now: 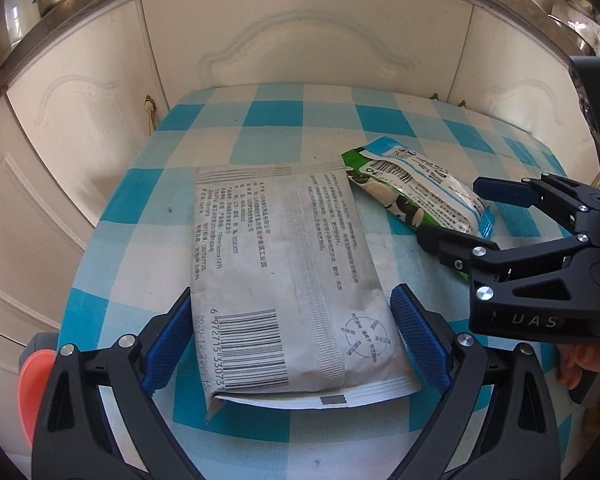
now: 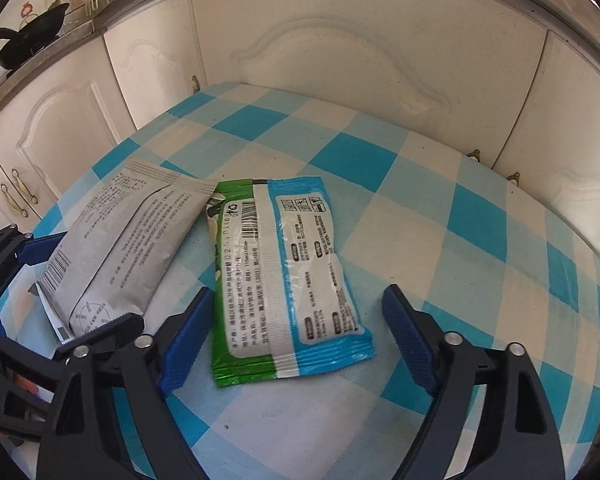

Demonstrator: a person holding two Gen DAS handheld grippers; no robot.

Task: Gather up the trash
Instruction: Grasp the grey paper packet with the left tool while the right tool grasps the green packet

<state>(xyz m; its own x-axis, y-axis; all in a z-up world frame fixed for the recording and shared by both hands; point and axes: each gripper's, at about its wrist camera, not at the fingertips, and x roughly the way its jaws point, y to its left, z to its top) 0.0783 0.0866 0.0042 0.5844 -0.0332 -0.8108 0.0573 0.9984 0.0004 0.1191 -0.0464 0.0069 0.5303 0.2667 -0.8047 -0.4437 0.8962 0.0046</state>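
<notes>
My left gripper (image 1: 290, 340) straddles the flat grey printed pouch (image 1: 284, 276) mid-table (image 2: 440, 208), my right gripper (image 2: 296, 344) unclenched around the green-and-blue wipes packet (image 2: 284, 280); I should squeeze both evenly.

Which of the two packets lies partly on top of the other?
The grey packet: its far sealed corner overlaps the green-and-blue packet, which lies flat on the checked cloth.

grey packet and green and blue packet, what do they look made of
Grey packet: likely matte plastic or paper-faced film; dull, smudged surface, crimped end seals, printed barcode.
Green and blue packet: glossy plastic film; it shows shiny glare and fine wrinkles, with a ribbed heat seal at its end.
Both lie on a checked tablecloth that looks like wipeable plastic sheeting, though this is uncertain.
</notes>
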